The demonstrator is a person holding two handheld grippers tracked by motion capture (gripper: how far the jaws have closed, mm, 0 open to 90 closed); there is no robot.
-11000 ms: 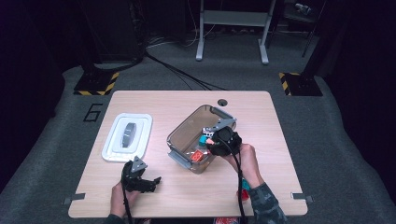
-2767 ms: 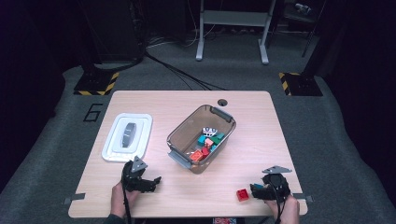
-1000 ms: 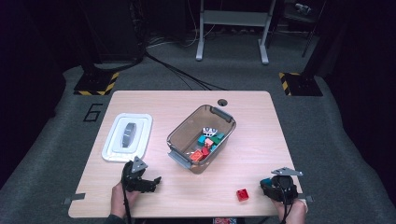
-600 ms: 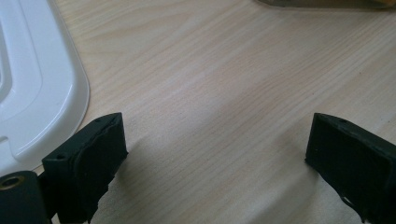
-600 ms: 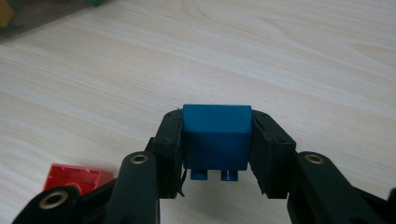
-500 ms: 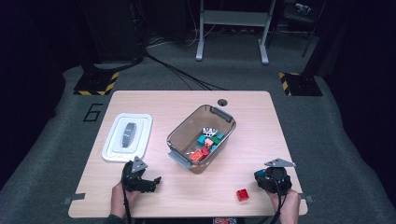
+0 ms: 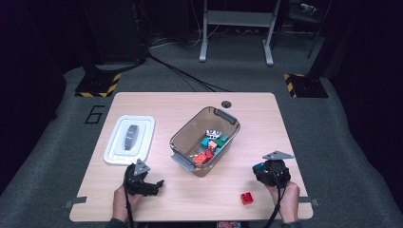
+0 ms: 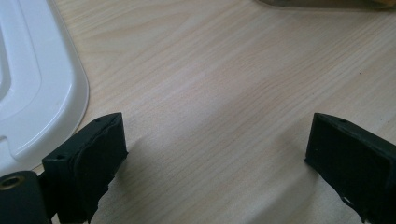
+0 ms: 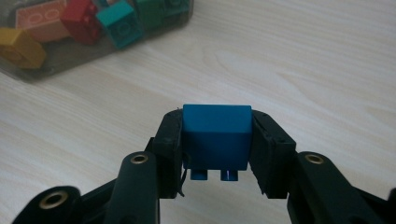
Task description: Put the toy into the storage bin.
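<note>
Two tools: the right tool (image 9: 215,140) clenches a blue brick (image 9: 215,135), the left tool (image 8: 215,158) gapes wide, empty.

Left claw (image 8: 215,154), seen along its own two black jaws, which stand wide apart with nothing between them, low over the pale wooden surface (image 8: 224,84). The rounded corner of a white lid (image 8: 32,93) lies at the left edge, just beside the left jaw.
</note>
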